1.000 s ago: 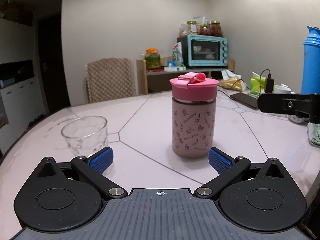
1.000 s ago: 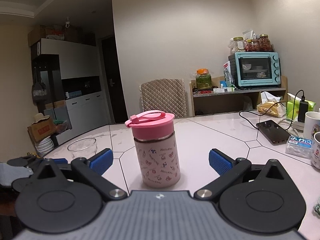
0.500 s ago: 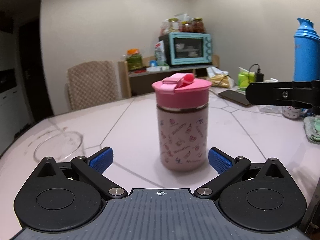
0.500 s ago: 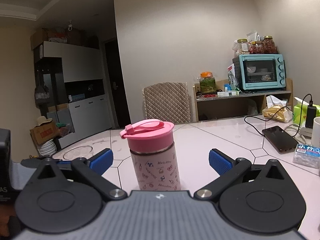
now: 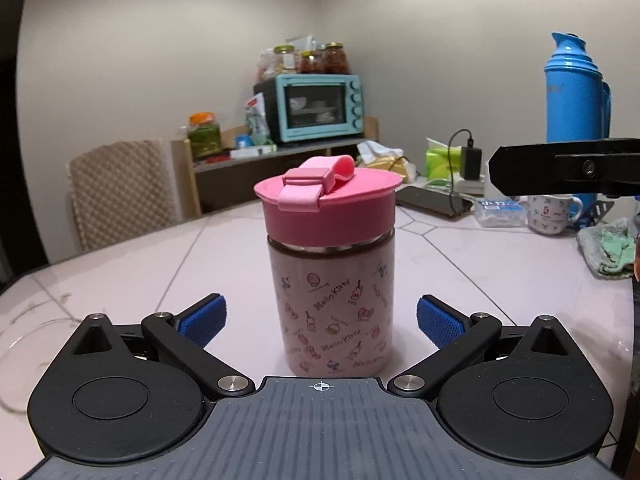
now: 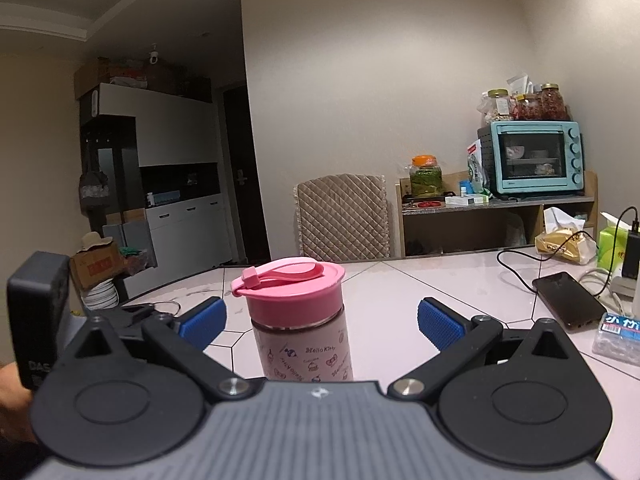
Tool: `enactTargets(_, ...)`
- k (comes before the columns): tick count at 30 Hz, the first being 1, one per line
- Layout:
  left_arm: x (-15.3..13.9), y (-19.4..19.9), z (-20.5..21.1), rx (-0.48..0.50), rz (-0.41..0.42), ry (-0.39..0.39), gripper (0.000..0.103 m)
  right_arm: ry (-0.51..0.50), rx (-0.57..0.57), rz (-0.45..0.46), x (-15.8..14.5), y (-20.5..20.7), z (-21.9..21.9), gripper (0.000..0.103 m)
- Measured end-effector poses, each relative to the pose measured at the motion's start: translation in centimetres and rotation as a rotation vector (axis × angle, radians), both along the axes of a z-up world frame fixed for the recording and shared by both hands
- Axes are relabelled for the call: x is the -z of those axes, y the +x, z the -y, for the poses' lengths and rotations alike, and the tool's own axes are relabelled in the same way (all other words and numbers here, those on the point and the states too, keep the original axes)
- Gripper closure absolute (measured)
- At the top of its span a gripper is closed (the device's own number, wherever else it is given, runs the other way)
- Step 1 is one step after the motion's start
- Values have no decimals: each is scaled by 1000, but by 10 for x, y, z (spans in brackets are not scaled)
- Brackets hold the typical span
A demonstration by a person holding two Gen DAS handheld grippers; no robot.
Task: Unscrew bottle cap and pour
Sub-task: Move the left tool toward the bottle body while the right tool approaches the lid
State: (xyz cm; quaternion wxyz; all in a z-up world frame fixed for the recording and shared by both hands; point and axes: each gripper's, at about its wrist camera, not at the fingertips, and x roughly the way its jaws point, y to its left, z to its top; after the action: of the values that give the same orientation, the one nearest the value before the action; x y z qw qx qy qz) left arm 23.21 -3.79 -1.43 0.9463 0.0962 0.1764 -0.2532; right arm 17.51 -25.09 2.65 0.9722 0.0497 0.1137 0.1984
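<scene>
A pink Hello Kitty bottle (image 5: 334,304) with a pink screw cap (image 5: 328,200) stands upright on the table. My left gripper (image 5: 320,322) is open, its blue pads on either side of the bottle's lower body without touching. My right gripper (image 6: 322,322) is open too, with the bottle (image 6: 306,344) and its cap (image 6: 290,290) between its fingers, left of centre. The glass shows only as a faint rim at the left edge of the left wrist view (image 5: 24,340) and behind my right gripper's left finger (image 6: 162,306).
The right gripper's arm (image 5: 564,172) crosses the right side of the left wrist view. A blue thermos (image 5: 574,88), a mug (image 5: 550,208), a green cloth (image 5: 608,252), a phone (image 6: 570,298) with cables and a tissue pack (image 6: 618,338) lie on the table's right.
Both grippers have moved in toward the bottle, which now sits between each pair of open fingers. The glass has slid out to the left edge of the left wrist view.
</scene>
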Motion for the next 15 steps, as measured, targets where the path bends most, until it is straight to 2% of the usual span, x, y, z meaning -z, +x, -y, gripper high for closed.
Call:
enactTargets(5, 5, 10, 4, 51, 6, -16, 0, -13, -27, 6, 0, 9, 0, 0)
enactTargets(12, 11, 25, 5, 69, -1, -37, 0, -69, -49, 18, -1, 21, -8, 0)
enactTargets(15, 15, 30, 6, 81, -4, -37, 0, -47, -44, 33, -2, 24, -5, 0)
